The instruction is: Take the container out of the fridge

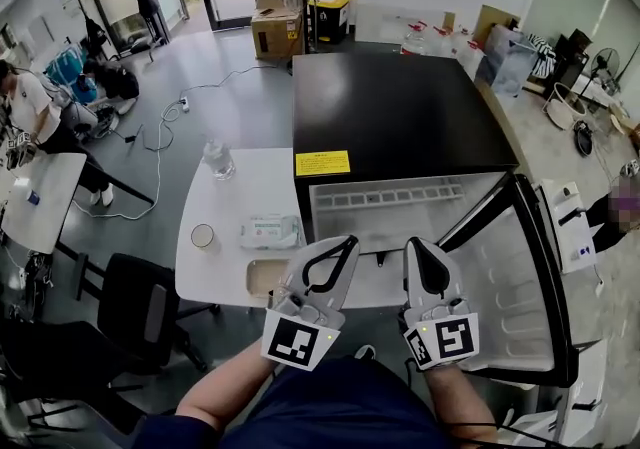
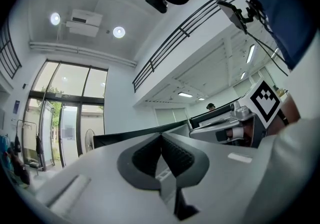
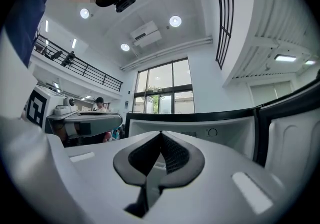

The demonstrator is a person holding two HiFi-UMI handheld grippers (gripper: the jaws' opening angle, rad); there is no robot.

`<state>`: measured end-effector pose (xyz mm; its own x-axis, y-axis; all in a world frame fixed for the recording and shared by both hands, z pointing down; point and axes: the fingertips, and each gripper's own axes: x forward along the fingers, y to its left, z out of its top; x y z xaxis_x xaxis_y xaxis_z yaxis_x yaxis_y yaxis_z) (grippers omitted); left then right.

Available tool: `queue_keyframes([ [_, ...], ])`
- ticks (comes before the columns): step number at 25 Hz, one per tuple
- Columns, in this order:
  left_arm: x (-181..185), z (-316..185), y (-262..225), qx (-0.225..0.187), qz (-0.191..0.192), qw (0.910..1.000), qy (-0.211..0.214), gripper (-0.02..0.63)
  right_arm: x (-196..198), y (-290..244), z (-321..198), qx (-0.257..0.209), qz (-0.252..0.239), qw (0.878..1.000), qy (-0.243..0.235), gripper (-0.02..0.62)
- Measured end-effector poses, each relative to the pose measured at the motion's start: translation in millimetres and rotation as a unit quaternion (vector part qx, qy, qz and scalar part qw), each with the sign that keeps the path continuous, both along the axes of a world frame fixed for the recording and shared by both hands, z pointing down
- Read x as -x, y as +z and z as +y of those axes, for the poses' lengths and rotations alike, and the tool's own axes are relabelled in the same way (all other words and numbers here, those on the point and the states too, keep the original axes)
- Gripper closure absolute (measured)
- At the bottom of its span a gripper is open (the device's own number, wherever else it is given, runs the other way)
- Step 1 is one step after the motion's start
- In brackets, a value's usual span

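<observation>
A black fridge (image 1: 400, 117) is seen from above with its door (image 1: 520, 277) swung wide open to the right, so that the white inside is exposed. A yellow label (image 1: 322, 163) is stuck at the front left corner of its top.

A white desk (image 1: 230, 207) is set against the left side of the fridge. A pale, shallow container (image 1: 262, 277) is seen lying on the desk near its front edge, outside the fridge and just beside the left gripper (image 1: 350, 240); part of it is covered by that gripper. Further back on the desk, a pack of wipes (image 1: 270, 231), a cup (image 1: 203, 235) and a clear bottle (image 1: 218, 159) are placed apart from one another.

Both grippers are held side by side in front of the open fridge, above its lower front edge. In the left gripper view, the fingers of the left gripper (image 2: 161, 135) are clenched together with nothing between them. In the right gripper view, the fingers of the right gripper (image 3: 161, 133) are likewise pressed together on nothing, and the white inside of the fridge is seen behind them. In the head view the right gripper (image 1: 418, 242) is pointed towards the fridge opening.

A dark chair (image 1: 140, 307) is parked left of the desk, and a cardboard box (image 1: 277, 34) is left on the floor far behind the fridge.
</observation>
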<state>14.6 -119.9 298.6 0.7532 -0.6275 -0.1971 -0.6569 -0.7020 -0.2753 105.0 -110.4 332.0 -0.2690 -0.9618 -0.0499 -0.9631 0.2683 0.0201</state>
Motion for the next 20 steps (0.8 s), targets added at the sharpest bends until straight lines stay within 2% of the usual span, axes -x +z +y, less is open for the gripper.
queue_keyframes([
  [11, -5, -15, 12, 0.024, 0.0, 0.9997, 0.01, 0.601, 2, 8, -14, 0.016, 0.015, 1.0, 0.004, 0.589],
  [20, 3, -23, 20, 0.049, -0.005, 0.9988, 0.0, 0.601, 11, 11, -21, 0.025, 0.019, 0.999, -0.02, 0.589],
])
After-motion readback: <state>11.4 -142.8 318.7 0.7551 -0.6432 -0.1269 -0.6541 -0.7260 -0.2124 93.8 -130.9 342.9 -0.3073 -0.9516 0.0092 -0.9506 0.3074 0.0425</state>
